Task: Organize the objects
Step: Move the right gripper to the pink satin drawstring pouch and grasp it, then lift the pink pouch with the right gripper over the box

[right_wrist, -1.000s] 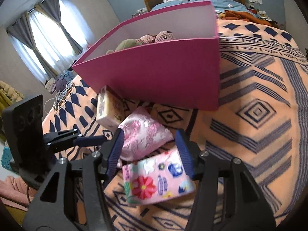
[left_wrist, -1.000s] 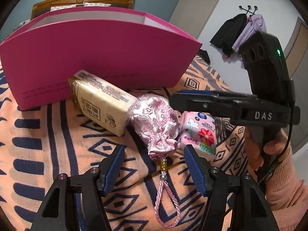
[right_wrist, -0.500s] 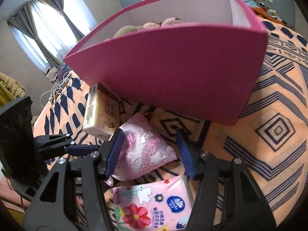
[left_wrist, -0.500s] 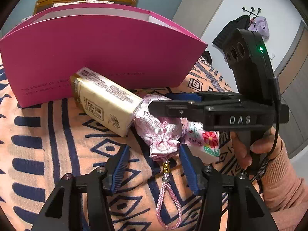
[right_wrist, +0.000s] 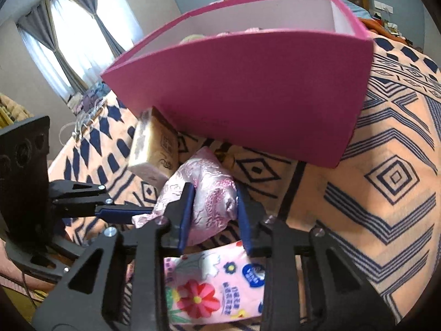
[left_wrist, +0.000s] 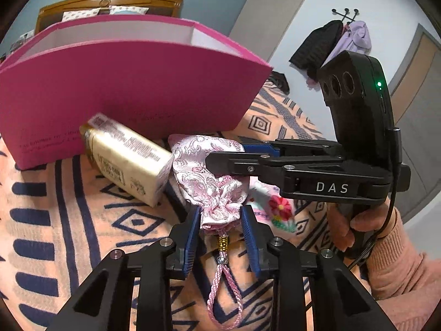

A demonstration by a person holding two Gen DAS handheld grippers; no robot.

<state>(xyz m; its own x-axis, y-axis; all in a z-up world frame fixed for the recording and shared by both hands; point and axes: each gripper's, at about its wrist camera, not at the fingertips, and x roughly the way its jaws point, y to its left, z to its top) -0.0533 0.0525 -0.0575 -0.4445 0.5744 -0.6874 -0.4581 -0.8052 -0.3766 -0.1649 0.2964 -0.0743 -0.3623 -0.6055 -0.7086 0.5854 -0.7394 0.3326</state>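
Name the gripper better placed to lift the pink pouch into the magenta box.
Right gripper: it clamps the pink pouch across its body, nearer the magenta box. Left gripper only pinches the gathered neck.

A wooden headboard (left_wrist: 110, 1) is seen at the upper left, with patterned pillows (left_wrist: 80, 13) below it. Dark and lilac garments (left_wrist: 333, 44) are hung on a wall rack at upper right. Grey curtains (right_wrist: 69, 35) are drawn beside a bright window (right_wrist: 82, 41), upper left.

"DAS" in white on right gripper (left_wrist: 224, 162) body; other print illegible.
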